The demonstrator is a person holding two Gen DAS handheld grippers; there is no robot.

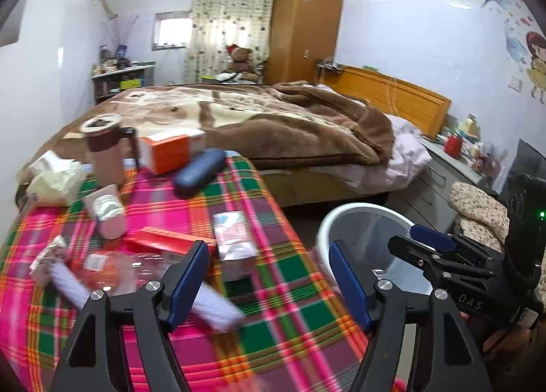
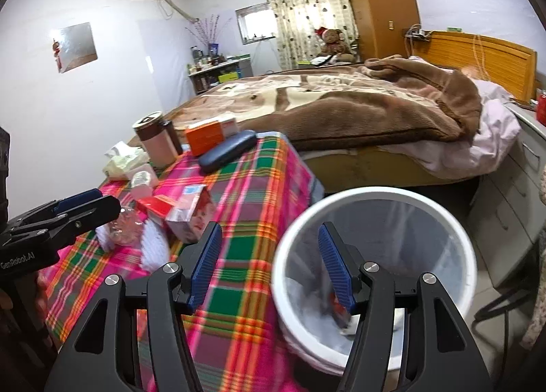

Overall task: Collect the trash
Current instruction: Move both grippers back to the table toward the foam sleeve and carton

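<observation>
My left gripper [image 1: 269, 282] hangs open over the plaid-covered table [image 1: 279, 340] with nothing between its pads. Under its left finger lies a blurred pale lavender roll [image 1: 218, 310]. Ahead of it lie a small carton [image 1: 235, 241], a flat red box [image 1: 163, 238], a clear plastic wrapper [image 1: 112, 265] and a crumpled wrapper [image 1: 51, 252]. My right gripper [image 2: 271, 267] is open and empty above the near rim of the white bin [image 2: 375, 192]. A red and white scrap [image 2: 341, 317] lies in the bin's bottom. Each gripper shows in the other's view: right gripper [image 1: 433, 245], left gripper [image 2: 82, 204].
At the table's far end stand a brown mug [image 1: 102, 149], an orange box [image 1: 170, 149], a dark blue case [image 1: 199, 171], a tube [image 1: 105, 211] and a tissue pack [image 1: 54, 183]. A bed with a brown blanket [image 1: 273, 119] lies beyond. Grey drawers [image 2: 512, 194] stand right of the bin.
</observation>
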